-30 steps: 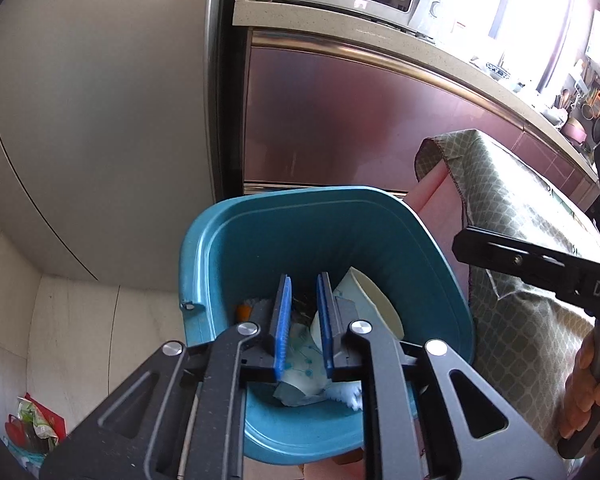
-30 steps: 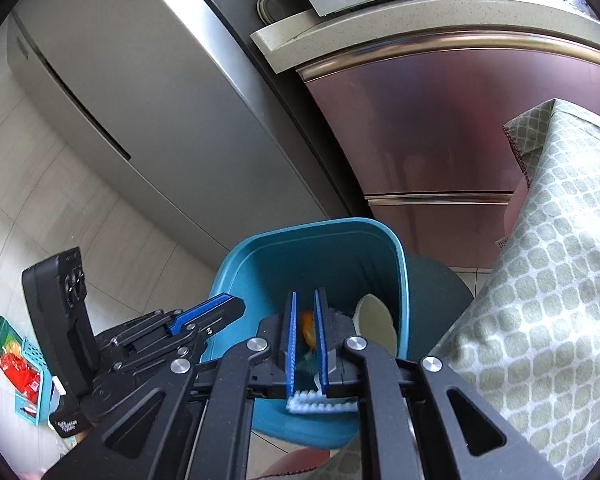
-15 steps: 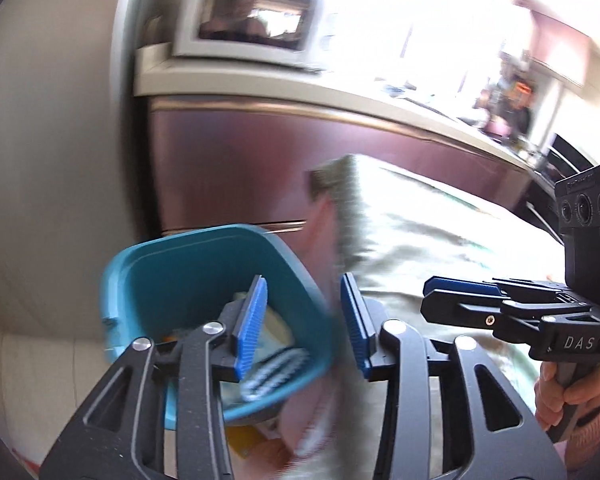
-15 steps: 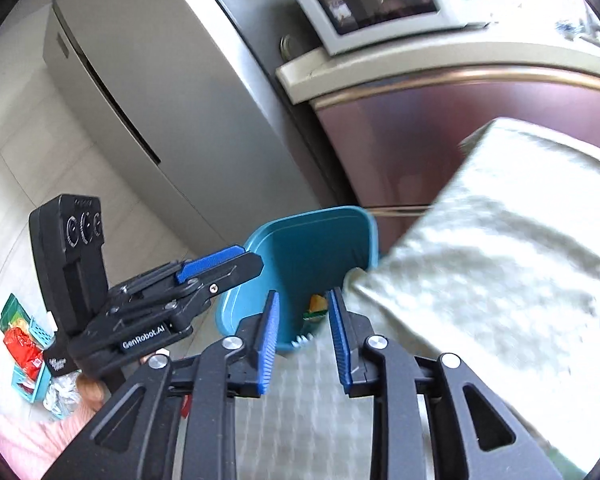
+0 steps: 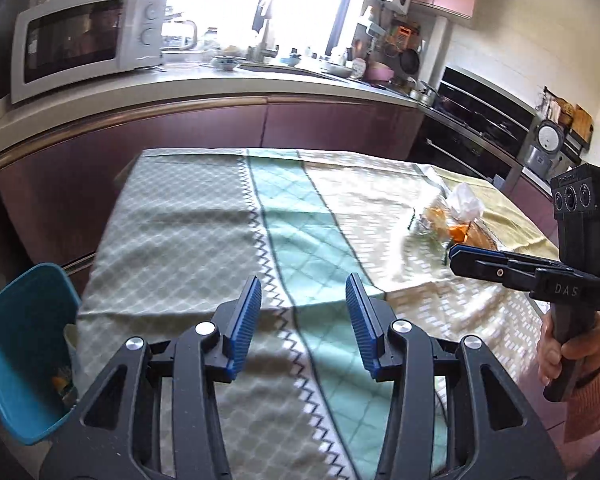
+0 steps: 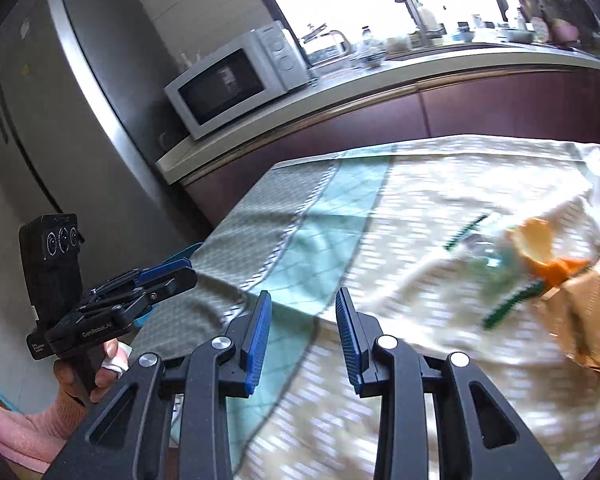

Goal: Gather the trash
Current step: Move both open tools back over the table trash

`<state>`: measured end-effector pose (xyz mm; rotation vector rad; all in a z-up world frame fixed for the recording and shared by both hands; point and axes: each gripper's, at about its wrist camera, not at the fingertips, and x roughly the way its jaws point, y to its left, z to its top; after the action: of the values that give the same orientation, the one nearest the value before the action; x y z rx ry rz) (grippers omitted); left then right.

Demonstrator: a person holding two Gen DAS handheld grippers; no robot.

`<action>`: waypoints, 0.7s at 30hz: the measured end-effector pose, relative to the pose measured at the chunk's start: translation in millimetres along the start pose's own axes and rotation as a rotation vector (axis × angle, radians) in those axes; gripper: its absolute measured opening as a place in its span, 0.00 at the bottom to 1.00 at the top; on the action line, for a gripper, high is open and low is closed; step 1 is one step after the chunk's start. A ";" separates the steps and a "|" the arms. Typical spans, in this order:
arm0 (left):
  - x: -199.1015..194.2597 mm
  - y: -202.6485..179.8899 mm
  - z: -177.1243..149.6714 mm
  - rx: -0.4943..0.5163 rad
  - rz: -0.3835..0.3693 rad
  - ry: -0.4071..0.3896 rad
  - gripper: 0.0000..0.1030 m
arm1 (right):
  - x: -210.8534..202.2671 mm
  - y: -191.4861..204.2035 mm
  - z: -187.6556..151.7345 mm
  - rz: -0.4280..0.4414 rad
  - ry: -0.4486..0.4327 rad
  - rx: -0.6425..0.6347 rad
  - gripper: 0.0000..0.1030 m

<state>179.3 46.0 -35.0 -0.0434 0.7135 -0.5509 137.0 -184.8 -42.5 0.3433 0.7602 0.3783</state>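
A heap of trash lies on the checked tablecloth (image 5: 204, 208): orange peel (image 5: 456, 232) (image 6: 548, 256), a white plastic bag (image 5: 464, 200) and crumpled brown paper (image 6: 588, 320). The teal bin (image 5: 20, 340) stands off the table's left end with scraps inside. My left gripper (image 5: 303, 284) hovers over the middle of the cloth. Its jaws are opening and hold nothing. My right gripper (image 6: 304, 298) hangs over the cloth left of the heap, its jaws opening too, with nothing between them. In the left wrist view the right gripper (image 5: 458, 255) reaches almost to the peel.
Behind the table runs a maroon counter with a white microwave (image 5: 80, 40) and dishes by the window. A steel fridge (image 6: 60, 120) stands at the left. A black oven (image 5: 480, 120) and a rice cooker (image 5: 548, 140) are at the far right.
Both grippers swung away from over the teal bin to above the table. Their jaws went from shut to open. The bin slid to the left edge of view.
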 end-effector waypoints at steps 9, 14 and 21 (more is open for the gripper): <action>63.2 -83.1 10.3 0.087 -0.115 0.097 0.42 | -66.9 -88.6 -13.9 -0.179 -0.113 0.146 0.33; 100.7 -112.6 18.0 0.095 -0.162 0.161 0.42 | -81.6 -137.2 -17.4 -0.264 -0.137 0.208 0.39; 144.7 -133.7 28.3 0.070 -0.176 0.234 0.42 | -75.5 -186.4 -14.5 -0.279 -0.131 0.309 0.49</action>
<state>224.8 -144.2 -72.1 0.0245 0.9236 -0.7570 114.9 -380.1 -87.5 0.5389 0.7262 -0.0268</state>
